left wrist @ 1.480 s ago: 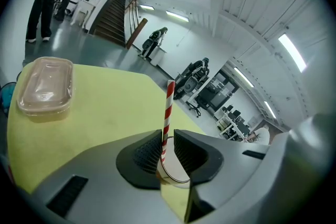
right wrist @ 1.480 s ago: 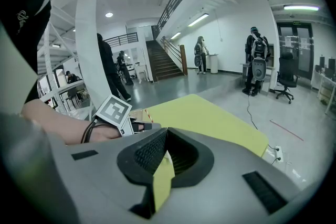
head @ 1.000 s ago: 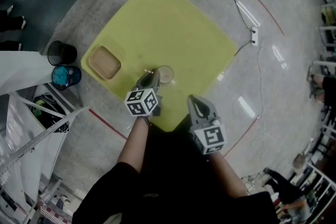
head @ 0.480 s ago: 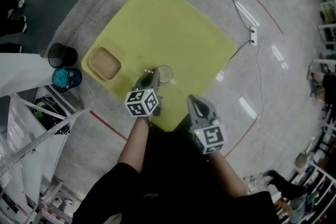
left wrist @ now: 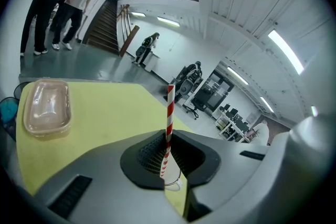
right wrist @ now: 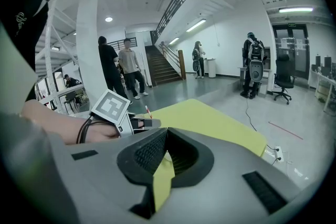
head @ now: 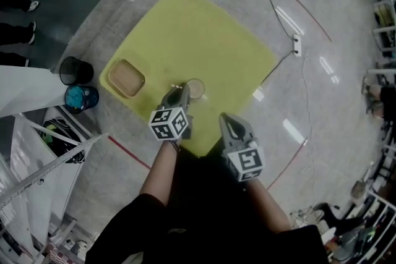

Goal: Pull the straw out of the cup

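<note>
Straw (left wrist: 169, 113) stands in the cup (head: 195, 88) by the near edge of the table (head: 204, 28), pinched tight by the left gripper (left wrist: 167, 139). Best to pull straight up, slowly, so the cup doesn't tip. Right gripper (right wrist: 164, 149) is closed on nothing, off to the right.

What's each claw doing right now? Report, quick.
Left claw: closed on the striped straw.
Right claw: closed, holding nothing.

A yellow table (head: 204, 34) carries a shallow tan container (head: 127, 78) near its left corner (translucent in the left gripper view). On the floor just beyond that corner stand a black bin (head: 77, 70) and a blue bin (head: 81, 97), side by side. A white power strip (head: 297, 44) lies past the right corner.
</note>
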`<state>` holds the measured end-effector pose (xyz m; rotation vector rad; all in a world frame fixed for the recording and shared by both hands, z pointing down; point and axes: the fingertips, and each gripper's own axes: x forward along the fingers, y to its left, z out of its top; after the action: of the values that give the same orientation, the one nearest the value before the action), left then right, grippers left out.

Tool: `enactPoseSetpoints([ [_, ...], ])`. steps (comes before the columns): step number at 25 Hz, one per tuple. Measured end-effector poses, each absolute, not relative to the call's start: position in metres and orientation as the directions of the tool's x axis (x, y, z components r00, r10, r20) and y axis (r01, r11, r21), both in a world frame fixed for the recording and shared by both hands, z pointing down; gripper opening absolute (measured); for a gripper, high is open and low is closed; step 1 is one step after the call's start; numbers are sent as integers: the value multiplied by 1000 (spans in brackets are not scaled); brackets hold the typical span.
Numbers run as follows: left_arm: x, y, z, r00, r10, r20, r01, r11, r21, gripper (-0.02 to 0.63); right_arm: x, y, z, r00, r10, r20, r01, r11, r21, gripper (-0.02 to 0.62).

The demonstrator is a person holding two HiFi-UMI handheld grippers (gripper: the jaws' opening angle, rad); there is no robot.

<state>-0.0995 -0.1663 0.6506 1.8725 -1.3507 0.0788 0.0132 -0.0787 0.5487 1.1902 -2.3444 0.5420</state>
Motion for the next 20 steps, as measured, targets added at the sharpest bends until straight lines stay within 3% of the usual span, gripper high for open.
enactPoseSetpoints([
  [20,-97,-154,598,467,-769,436,-850,-255,460,63,8,-62,522,-459,-731,505,-871,482,-95,16],
])
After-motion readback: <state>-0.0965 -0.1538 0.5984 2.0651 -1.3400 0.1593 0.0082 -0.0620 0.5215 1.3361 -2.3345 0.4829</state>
